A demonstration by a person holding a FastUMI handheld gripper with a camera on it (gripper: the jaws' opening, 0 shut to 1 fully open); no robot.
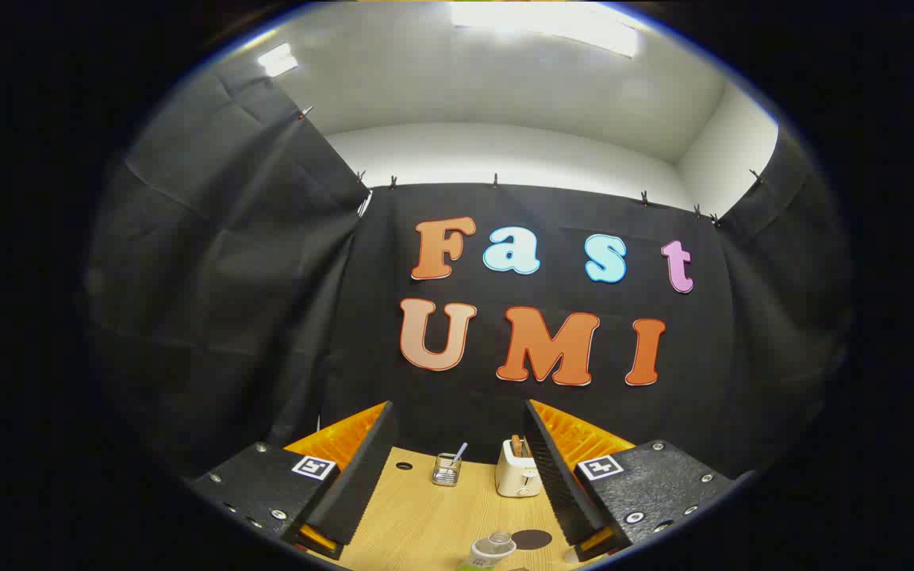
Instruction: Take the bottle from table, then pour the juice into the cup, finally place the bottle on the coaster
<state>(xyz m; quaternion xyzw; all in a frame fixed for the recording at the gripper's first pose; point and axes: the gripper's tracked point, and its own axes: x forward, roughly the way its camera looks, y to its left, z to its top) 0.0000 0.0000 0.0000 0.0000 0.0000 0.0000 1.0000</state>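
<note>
The one camera rides on the claw (457, 507) and looks forward along its two fingers, which stand spread apart at the bottom of the view. It sits raised above the desk (425, 515) and faces the booth's black cloth back wall (536, 412), tilted so the white ceiling (505, 87) is also visible. The toaster (517, 469) stands well beyond the fingers.

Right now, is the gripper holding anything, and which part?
Nothing. The gripper is open, its fingers spread wide, with the bottle standing untouched on the table between them.
</note>
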